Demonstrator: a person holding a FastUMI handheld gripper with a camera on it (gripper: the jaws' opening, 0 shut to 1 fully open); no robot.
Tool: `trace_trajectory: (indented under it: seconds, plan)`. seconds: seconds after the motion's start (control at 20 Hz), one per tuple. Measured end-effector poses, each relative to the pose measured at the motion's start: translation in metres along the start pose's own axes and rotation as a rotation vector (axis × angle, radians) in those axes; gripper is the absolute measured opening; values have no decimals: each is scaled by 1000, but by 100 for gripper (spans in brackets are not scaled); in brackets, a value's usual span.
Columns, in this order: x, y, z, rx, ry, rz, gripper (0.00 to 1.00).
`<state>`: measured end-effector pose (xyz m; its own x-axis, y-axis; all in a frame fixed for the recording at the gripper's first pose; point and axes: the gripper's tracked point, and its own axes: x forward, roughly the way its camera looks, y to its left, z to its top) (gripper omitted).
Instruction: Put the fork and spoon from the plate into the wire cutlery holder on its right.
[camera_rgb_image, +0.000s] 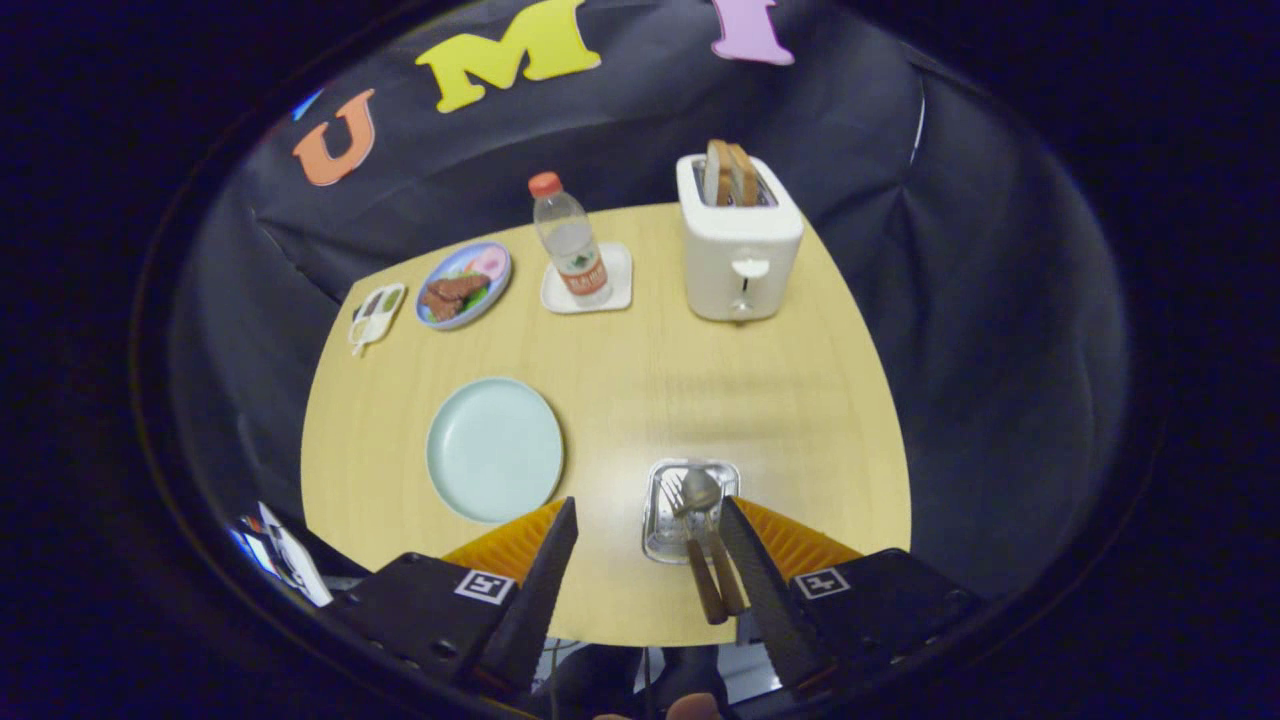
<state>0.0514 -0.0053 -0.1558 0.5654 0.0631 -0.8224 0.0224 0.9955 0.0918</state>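
The pale green plate (495, 450) lies bare on the wooden table, just ahead of my left finger. To its right stands the shiny metal cutlery holder (662, 530). The fork (674, 497) and the spoon (700, 490) rest inside it, heads down. Their brown handles (708, 588) stick up out of it toward me, close beside my right finger. My gripper (650, 507) hovers above the table's near edge, open, with nothing held between its fingers.
At the back of the table stand a white toaster (738, 245) with bread slices, a water bottle (572, 240) on a white coaster, a blue plate of food (463, 285) and a small white tray (376, 312). Bare tabletop (690, 390) spans the middle.
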Motion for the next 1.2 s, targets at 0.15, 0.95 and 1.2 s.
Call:
trace_trajectory:
  seconds: [0.15,0.95,1.2]
  plan:
    - [-27,18,24,-11,-168,22,89]
    - [-165,28,60,-13,-848,55,94]
    - [-175,27,51,-5,-887,63,94]
